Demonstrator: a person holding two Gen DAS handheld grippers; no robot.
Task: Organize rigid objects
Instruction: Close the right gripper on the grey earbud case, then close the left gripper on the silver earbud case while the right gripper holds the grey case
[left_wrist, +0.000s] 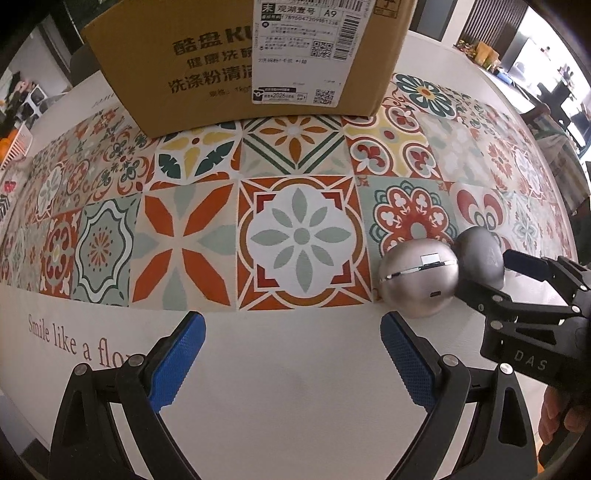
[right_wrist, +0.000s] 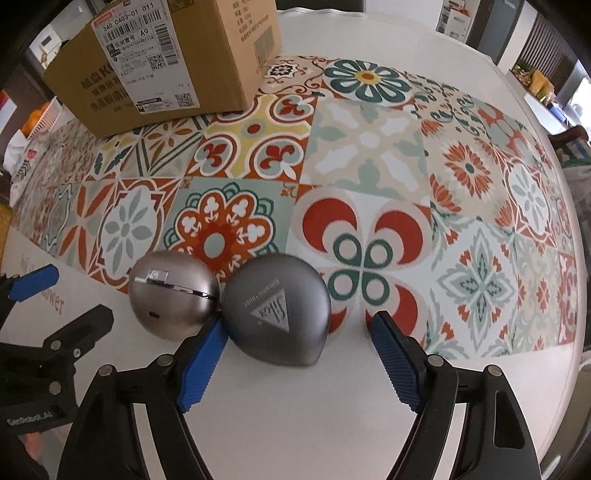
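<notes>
A shiny silver egg-shaped case (left_wrist: 419, 277) (right_wrist: 173, 295) and a dark grey rounded case with a triangle logo (left_wrist: 480, 256) (right_wrist: 279, 314) lie side by side, touching, at the near edge of the patterned mat. My right gripper (right_wrist: 295, 349) is open, its jaws on either side of the dark grey case, the left finger (right_wrist: 203, 363) wedged between the two cases. It shows from the side in the left wrist view (left_wrist: 517, 280). My left gripper (left_wrist: 291, 354) is open and empty over the white table, left of the silver case.
A cardboard box (left_wrist: 251, 55) (right_wrist: 162, 62) with shipping labels stands at the back of the patterned mat (left_wrist: 295, 206) (right_wrist: 369, 166). The white round table (left_wrist: 288, 387) (right_wrist: 314, 406) carries printed lettering near the front edge. Room clutter lies beyond the table.
</notes>
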